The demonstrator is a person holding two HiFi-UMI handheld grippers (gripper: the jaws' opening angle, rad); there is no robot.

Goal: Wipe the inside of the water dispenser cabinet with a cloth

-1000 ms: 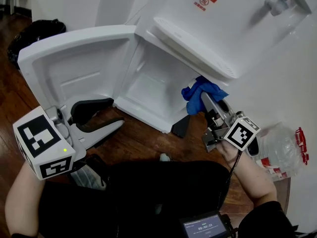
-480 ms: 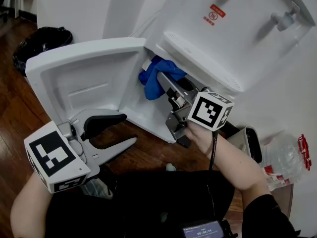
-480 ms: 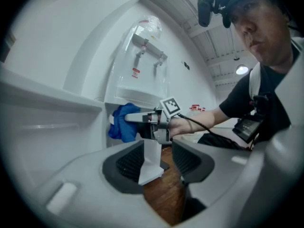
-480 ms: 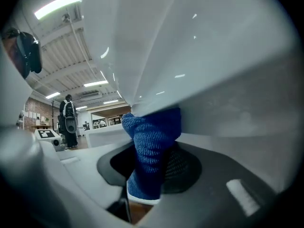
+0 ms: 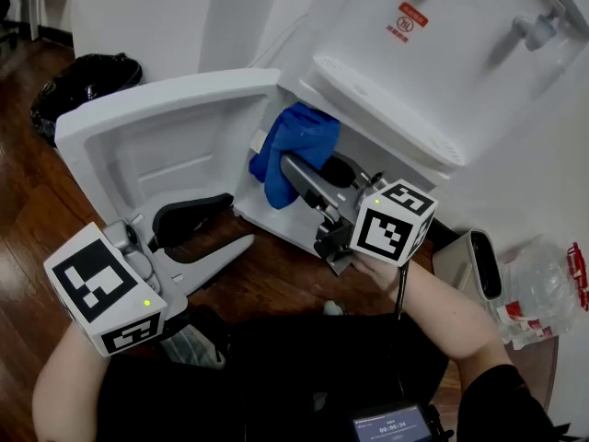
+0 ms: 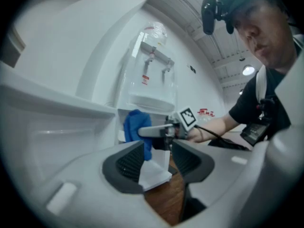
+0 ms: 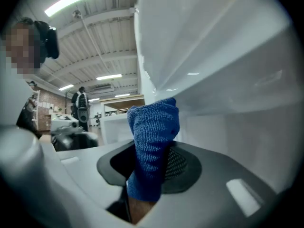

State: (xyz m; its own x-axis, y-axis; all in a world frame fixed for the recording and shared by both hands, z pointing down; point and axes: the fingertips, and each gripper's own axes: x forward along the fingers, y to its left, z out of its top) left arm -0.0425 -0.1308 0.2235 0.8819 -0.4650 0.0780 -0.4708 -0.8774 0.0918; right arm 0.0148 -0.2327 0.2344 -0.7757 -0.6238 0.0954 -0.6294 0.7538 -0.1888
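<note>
My right gripper [image 5: 296, 175] pinches the blue cloth [image 5: 296, 138] between its jaws, up inside the water dispenser cabinet [image 5: 267, 223] opening, near the hinge. My left gripper [image 5: 232, 221] stands spread and empty below the open door [image 5: 156, 136].

Right hand-held gripper [image 5: 291, 168] clamps blue cloth [image 5: 300, 136] inside cabinet [image 5: 272, 225]; left hand-held gripper [image 5: 226, 226] beside open door [image 5: 152, 127].

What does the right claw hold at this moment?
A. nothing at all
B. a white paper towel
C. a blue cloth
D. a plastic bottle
C: the right gripper view shows the blue cloth clamped in the right claw.
</note>
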